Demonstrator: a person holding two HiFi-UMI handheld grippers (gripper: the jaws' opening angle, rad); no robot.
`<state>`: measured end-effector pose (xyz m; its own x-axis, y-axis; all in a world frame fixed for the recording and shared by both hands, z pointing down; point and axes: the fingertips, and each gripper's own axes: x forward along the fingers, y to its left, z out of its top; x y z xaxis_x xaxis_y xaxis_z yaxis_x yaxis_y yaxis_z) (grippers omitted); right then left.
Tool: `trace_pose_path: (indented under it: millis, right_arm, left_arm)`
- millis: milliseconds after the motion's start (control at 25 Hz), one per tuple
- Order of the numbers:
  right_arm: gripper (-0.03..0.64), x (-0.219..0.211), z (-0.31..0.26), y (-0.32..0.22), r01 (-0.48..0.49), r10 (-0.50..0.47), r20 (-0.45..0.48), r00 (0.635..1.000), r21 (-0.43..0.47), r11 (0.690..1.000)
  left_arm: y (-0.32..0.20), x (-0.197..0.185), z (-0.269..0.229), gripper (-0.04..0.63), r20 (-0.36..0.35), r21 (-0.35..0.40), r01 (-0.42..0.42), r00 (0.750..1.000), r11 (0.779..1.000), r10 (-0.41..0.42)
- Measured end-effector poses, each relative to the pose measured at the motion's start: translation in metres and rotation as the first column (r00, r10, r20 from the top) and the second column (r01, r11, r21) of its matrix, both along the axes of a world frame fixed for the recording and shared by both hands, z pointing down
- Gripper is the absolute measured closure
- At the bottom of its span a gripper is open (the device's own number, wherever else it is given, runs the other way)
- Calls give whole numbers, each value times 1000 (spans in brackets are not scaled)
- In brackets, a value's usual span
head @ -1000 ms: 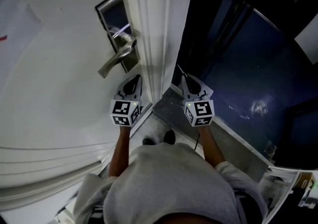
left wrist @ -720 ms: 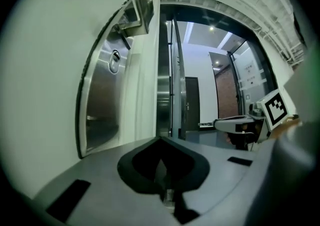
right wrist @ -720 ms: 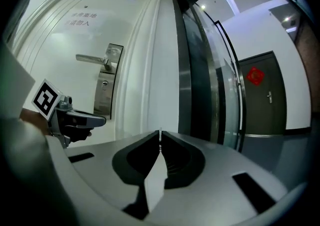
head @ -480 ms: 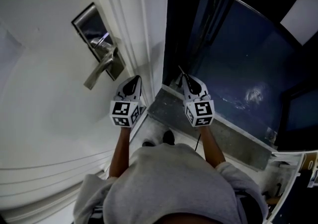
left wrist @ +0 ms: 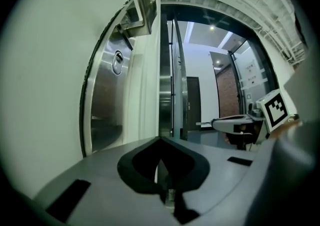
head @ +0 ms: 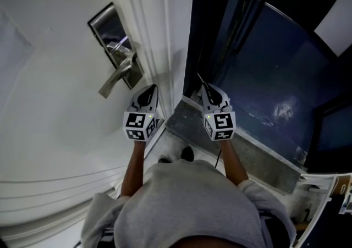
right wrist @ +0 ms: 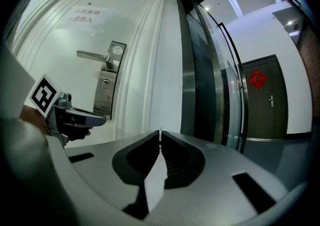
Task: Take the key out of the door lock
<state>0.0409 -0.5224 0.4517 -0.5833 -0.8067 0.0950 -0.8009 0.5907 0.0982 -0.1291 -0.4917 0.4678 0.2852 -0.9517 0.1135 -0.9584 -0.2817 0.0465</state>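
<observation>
A steel lock plate (head: 111, 42) with a lever handle (head: 115, 78) sits on the white door (head: 49, 109). The right gripper view shows the plate (right wrist: 106, 87), its lever (right wrist: 93, 55) and a small keyhole (right wrist: 105, 82). From the left gripper view I see the plate (left wrist: 106, 109) edge-on, with a round lock cylinder (left wrist: 117, 59). I cannot make out a key in any view. My left gripper (head: 147, 93) hangs shut and empty below the handle, apart from it. My right gripper (head: 201, 83) is shut and empty by the door frame's edge.
The white moulded door frame (head: 159, 38) runs between the two grippers. Right of it lie a dark glass doorway (head: 264, 76) and a grey metal threshold (head: 247, 150). The person's shoes (head: 175, 156) stand just behind the threshold. A dark door with a red ornament (right wrist: 262, 94) is far off.
The head view swung, so the lock plate slid left and then a little back right. Both grippers kept their places and stayed shut.
</observation>
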Motion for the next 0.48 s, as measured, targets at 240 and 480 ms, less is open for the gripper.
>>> trace_pose_path:
  millis: [240,480]
  right_arm:
    - [587,-4,2,-2,4,-4,6,1000,-5,1000]
    - [586,-7,3,-2,9,-9,4,1000,-5,1000]
  left_arm:
    - [1,-1,0,578,-4,1,2,1000,1000,-2]
    - [0,-1,0,578,-2,4,-1,1000,1000,1]
